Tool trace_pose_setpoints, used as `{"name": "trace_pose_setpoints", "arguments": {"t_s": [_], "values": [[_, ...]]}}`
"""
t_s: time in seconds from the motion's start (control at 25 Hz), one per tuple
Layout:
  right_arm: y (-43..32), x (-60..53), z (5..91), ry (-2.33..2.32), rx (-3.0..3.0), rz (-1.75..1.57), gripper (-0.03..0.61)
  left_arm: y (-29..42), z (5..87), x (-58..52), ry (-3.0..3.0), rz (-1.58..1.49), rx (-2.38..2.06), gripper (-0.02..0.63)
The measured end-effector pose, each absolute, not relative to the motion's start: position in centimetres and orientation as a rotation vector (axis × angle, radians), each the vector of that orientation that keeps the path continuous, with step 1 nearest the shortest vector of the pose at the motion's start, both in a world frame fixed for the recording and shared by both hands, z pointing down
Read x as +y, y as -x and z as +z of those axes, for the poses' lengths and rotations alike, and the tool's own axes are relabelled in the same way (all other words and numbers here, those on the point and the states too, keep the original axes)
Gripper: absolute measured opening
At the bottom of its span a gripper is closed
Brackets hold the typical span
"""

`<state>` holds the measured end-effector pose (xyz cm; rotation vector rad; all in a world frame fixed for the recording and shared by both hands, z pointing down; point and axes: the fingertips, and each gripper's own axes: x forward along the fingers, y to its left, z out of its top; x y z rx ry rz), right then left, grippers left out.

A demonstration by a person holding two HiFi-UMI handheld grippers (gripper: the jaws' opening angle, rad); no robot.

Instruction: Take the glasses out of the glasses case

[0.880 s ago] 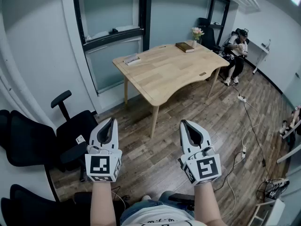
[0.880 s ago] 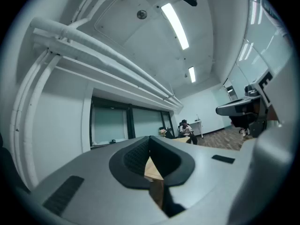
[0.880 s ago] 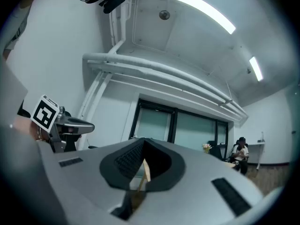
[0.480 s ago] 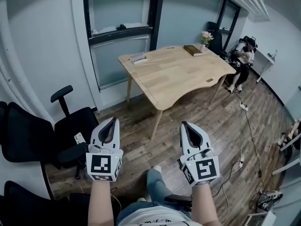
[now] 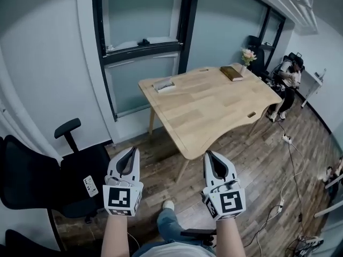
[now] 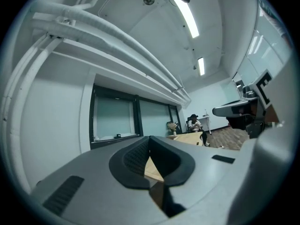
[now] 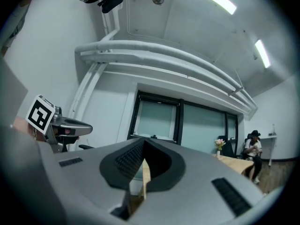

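Well, left gripper point(image 5: 133, 150) and right gripper point(image 5: 208, 153) were closed, empty; the likely case point(image 5: 164, 84) on the table point(image 5: 214, 111) seemed light and rigid, best held by its sides.

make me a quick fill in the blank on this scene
The left tool and right tool are both empty, with their jaws ___.
The glasses case lies on the ___ table.
The office chair at the left is ___.
Missing words: shut; wooden; black.
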<state>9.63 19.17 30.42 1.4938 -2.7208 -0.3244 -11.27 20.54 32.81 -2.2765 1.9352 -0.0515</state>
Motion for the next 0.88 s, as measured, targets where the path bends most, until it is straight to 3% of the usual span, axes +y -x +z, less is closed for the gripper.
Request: {"name": "trace_pose_setpoints", "arguments": {"t_s": [0.36,0.88], "values": [[-8.0,1.8,29.7,-1.490,-2.719,-0.327,0.011,12.2,31.6,2.7,2.280,-0.069,1.911,0.017],[-7.7,-13.9,35.0,-1.602,-2.552,-0.168,0.011,14.6,35.1,-16.8,2.436,-0.157,1.816,0.017]]}}
